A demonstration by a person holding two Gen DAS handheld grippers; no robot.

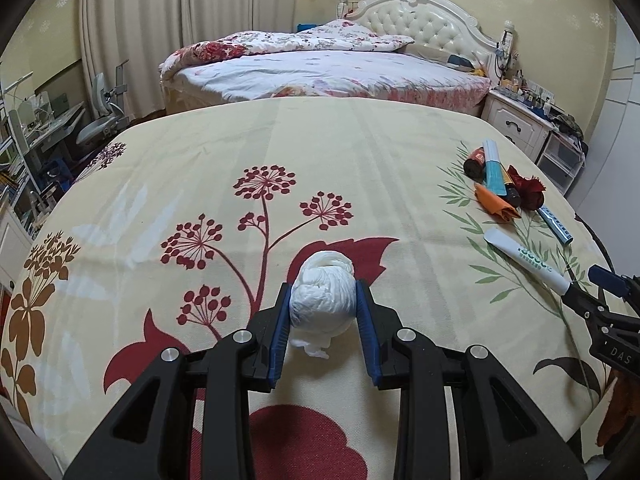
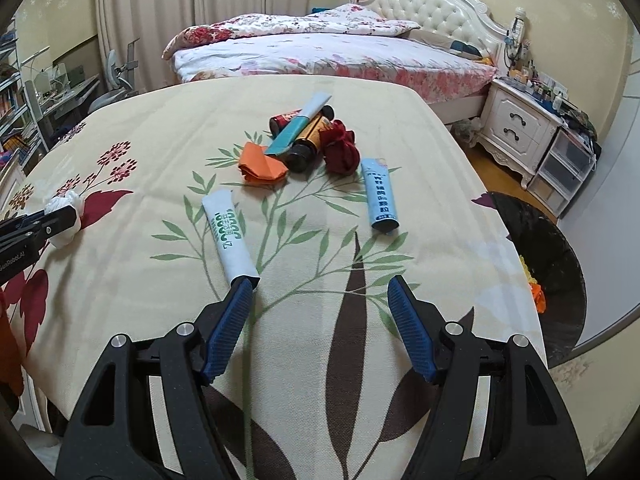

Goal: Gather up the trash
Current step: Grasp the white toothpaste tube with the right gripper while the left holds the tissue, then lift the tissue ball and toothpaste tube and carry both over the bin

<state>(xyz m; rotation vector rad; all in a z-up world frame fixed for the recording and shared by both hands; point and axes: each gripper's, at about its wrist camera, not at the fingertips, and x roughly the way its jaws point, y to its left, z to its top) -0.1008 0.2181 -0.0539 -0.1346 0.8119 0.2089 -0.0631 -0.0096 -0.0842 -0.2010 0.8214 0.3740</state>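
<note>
My left gripper (image 1: 323,294) is shut on a crumpled white tissue ball (image 1: 323,298) at the floral table cloth's surface; the tissue ball also shows in the right wrist view (image 2: 64,220). My right gripper (image 2: 320,286) is open and empty above the cloth, its left finger beside the cap end of a white tube (image 2: 230,236). Further on lie a light blue tube (image 2: 379,196), an orange paper scrap (image 2: 260,166), a dark red crumpled wrapper (image 2: 340,152), a teal tube (image 2: 298,128) and dark bottles (image 2: 306,146). The same pile shows in the left wrist view (image 1: 500,180).
A black-lined trash bin (image 2: 552,276) with orange and yellow scraps inside stands right of the table, below its edge. A bed (image 1: 328,68) is beyond the table, a white nightstand (image 2: 516,124) to the right, a desk and chair (image 1: 96,120) to the left.
</note>
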